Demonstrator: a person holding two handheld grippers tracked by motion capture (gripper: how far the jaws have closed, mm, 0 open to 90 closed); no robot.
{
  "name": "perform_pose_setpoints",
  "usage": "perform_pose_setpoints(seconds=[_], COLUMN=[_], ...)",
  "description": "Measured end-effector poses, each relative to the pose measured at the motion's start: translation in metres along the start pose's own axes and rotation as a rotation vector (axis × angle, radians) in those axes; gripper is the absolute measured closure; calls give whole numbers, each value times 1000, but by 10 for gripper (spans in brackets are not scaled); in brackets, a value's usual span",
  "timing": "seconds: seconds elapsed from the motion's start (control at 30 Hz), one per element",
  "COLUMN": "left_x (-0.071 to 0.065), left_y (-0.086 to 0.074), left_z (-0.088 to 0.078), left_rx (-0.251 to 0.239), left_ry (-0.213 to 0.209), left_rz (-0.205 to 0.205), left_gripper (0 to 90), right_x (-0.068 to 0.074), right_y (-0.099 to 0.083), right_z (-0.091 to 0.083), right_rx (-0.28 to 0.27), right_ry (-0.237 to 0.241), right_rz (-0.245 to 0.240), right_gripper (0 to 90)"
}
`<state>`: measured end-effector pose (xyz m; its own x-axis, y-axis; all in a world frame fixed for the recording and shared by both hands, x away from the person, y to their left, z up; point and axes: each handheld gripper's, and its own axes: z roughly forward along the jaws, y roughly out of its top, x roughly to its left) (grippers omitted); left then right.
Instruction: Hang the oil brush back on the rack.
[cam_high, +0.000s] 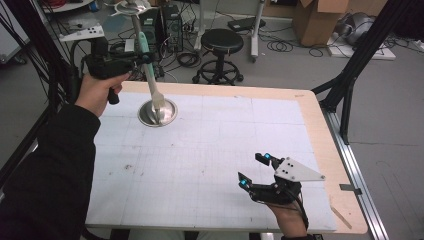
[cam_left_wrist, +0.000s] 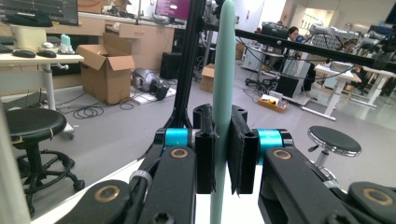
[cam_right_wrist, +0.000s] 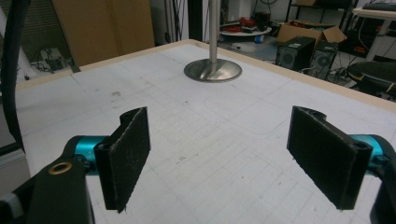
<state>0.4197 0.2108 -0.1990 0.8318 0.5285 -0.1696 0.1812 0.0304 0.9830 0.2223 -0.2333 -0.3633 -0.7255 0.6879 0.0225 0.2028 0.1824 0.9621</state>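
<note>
Left gripper (cam_high: 142, 62), far left above table (cam_high: 225, 150): clamped on mint-green handle of spatula (cam_high: 145, 50), blade down in steel dish (cam_high: 170, 114). Right gripper (cam_high: 256, 171), near right, low over table: jaws wide apart, nothing between.

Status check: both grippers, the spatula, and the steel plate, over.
Left gripper shut on the spatula, its blade end over the steel plate. Right gripper open, holding nothing, low over the table. Nothing in the way.

Probably a robotics lab: black frame struts (cam_high: 367, 47), computer towers (cam_high: 161, 25), stools (cam_high: 221, 42), cardboard boxes (cam_left_wrist: 106, 70), floor cables (cam_high: 280, 46).
</note>
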Motion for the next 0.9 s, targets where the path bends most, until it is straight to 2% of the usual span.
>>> perform_pose_setpoints(seconds=[0.13,0.27,0.9], left_x=[7,17,34], left_y=[10,16,21], left_z=[5,7,10], left_rx=[9,4,13], left_ry=[-5,11,44], left_rz=[11,4,-18], left_gripper=[821,821,821], right_x=[0,0,1], right_y=[0,-1,-1], right_z=[-1,-1,-1], right_rx=[2,3,0], right_ry=[-6,-5,5], right_rz=[-1,-2,2], right_gripper=[201,202,202])
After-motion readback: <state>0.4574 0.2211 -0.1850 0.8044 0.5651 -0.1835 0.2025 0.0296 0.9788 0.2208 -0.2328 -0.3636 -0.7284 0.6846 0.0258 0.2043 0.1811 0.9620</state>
